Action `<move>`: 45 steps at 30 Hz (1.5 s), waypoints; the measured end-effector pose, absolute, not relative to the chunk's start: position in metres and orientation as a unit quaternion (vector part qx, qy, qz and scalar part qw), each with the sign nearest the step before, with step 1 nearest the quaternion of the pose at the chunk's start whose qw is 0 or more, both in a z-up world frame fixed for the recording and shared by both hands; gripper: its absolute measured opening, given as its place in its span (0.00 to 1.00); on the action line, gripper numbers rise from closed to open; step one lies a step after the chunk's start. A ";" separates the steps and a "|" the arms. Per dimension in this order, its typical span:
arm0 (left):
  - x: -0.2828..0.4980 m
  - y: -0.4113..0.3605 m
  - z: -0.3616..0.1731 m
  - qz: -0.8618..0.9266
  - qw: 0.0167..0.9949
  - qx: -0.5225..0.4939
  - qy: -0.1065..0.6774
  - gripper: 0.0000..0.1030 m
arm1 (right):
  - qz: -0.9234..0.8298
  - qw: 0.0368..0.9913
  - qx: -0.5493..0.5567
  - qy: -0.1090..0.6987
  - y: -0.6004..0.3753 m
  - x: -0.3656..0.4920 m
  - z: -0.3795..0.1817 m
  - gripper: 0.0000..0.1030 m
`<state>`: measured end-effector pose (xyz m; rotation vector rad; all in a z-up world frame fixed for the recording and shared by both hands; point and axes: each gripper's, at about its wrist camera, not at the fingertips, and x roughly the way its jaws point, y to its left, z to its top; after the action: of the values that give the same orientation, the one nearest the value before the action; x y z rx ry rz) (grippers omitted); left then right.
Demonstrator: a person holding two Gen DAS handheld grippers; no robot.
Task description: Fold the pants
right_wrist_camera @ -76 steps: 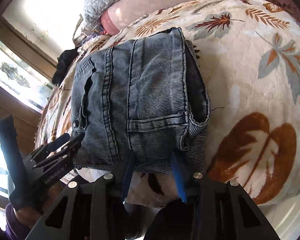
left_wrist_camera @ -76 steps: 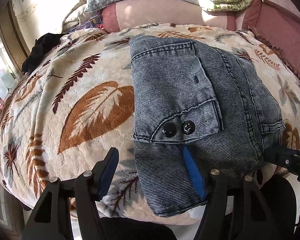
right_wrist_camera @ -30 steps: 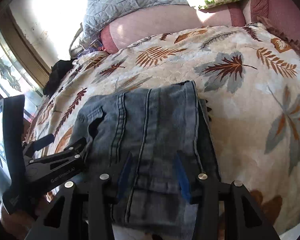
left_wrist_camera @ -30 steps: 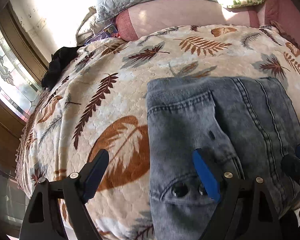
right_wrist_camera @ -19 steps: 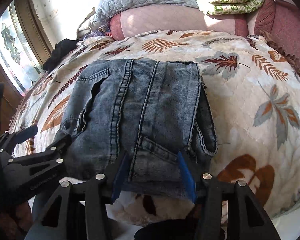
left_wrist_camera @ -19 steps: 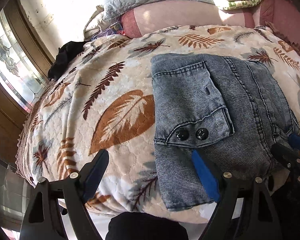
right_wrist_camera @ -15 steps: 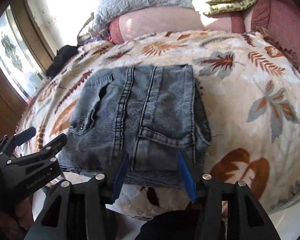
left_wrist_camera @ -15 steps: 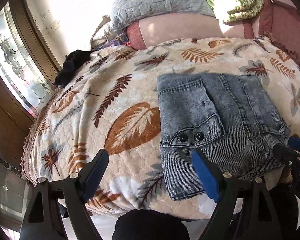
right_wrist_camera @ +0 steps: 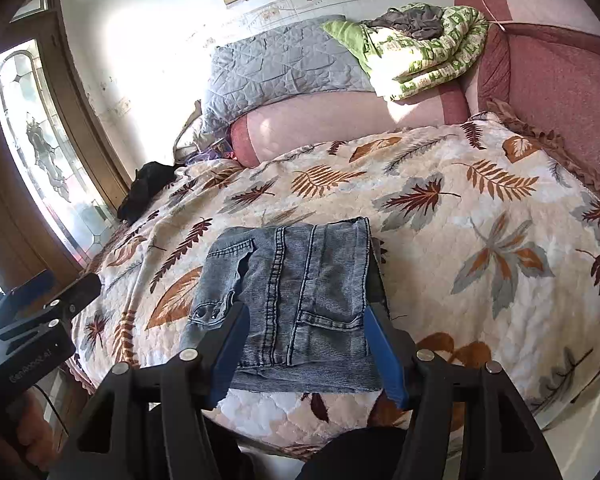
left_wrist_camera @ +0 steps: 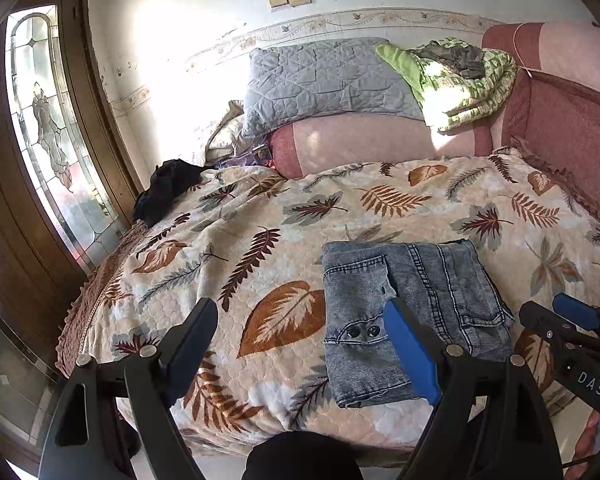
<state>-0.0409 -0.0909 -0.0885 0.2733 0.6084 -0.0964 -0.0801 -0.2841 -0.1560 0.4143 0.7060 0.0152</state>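
The blue denim pants (left_wrist_camera: 408, 300) lie folded into a compact rectangle on the leaf-print blanket (left_wrist_camera: 260, 240) near the bed's front edge; they also show in the right wrist view (right_wrist_camera: 300, 296). My left gripper (left_wrist_camera: 300, 344) is open and empty, raised above and in front of the bed, left of the pants. My right gripper (right_wrist_camera: 304, 344) is open and empty, held back from the pants' near edge. The right gripper also shows at the right edge of the left wrist view (left_wrist_camera: 572, 332).
A grey quilted pillow (left_wrist_camera: 324, 80) and a green patterned blanket (left_wrist_camera: 460, 76) are piled on a pink bolster (left_wrist_camera: 364, 140) at the back. A black garment (left_wrist_camera: 168, 188) lies at the far left corner. A stained-glass window (left_wrist_camera: 48, 140) is on the left. A red headboard (left_wrist_camera: 572, 128) is on the right.
Both grippers have pulled up and back from the folded pants, so the whole bed is now in view. The pants stay flat on the blanket.
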 end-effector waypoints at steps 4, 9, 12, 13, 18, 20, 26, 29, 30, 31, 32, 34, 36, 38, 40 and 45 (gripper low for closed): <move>-0.039 -0.087 -0.098 -0.048 0.940 0.128 0.313 0.83 | 0.008 0.916 0.204 0.345 -0.280 -0.083 -0.166 0.61; -0.022 -0.075 -0.133 -0.034 0.922 0.121 0.367 0.83 | 0.003 0.906 0.211 0.367 -0.281 -0.078 -0.194 0.61; -0.008 -0.066 -0.158 -0.020 0.906 0.119 0.407 0.83 | -0.005 0.899 0.219 0.379 -0.284 -0.073 -0.213 0.61; -0.004 -0.065 -0.165 -0.016 0.902 0.117 0.416 0.83 | -0.005 0.896 0.223 0.384 -0.285 -0.070 -0.218 0.61; 0.018 -0.067 -0.178 -0.010 0.891 0.113 0.439 0.83 | -0.009 0.886 0.251 0.389 -0.299 -0.053 -0.230 0.61; 0.030 -0.073 -0.181 -0.008 0.887 0.112 0.447 0.83 | -0.004 0.884 0.258 0.389 -0.303 -0.042 -0.227 0.61; 0.051 -0.101 -0.203 -0.013 0.862 0.140 0.487 0.83 | 0.026 0.871 0.263 0.415 -0.297 -0.008 -0.222 0.61; 0.048 -0.105 -0.214 -0.012 0.859 0.154 0.489 0.83 | 0.040 0.857 0.249 0.449 -0.284 0.001 -0.238 0.61; 0.047 -0.106 -0.216 -0.013 0.859 0.158 0.486 0.83 | 0.047 0.853 0.243 0.459 -0.280 0.002 -0.246 0.62; 0.046 -0.108 -0.219 -0.012 0.859 0.165 0.485 0.83 | 0.050 0.857 0.222 0.462 -0.275 0.000 -0.252 0.62; 0.046 -0.110 -0.222 -0.010 0.857 0.174 0.485 0.83 | 0.052 0.870 0.185 0.454 -0.269 -0.002 -0.252 0.62; 0.049 -0.113 -0.228 -0.009 0.853 0.185 0.487 0.84 | 0.055 0.881 0.122 0.453 -0.255 -0.005 -0.252 0.62; 0.051 -0.115 -0.232 -0.006 0.852 0.184 0.489 0.84 | 0.053 0.885 0.116 0.448 -0.254 -0.007 -0.253 0.62; 0.052 -0.116 -0.233 -0.001 0.852 0.185 0.490 0.84 | 0.061 0.886 0.123 0.443 -0.259 -0.008 -0.255 0.63; 0.051 -0.119 -0.234 0.000 0.851 0.198 0.486 0.84 | 0.071 0.883 0.141 0.441 -0.266 -0.009 -0.257 0.63; 0.057 -0.114 -0.235 -0.005 0.849 0.184 0.495 0.85 | 0.067 0.892 0.161 0.416 -0.274 -0.015 -0.248 0.58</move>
<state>0.0566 -0.1142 -0.2351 0.3871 1.0432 -0.0107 -0.0150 -0.2738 -0.2475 0.3350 0.8632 0.1398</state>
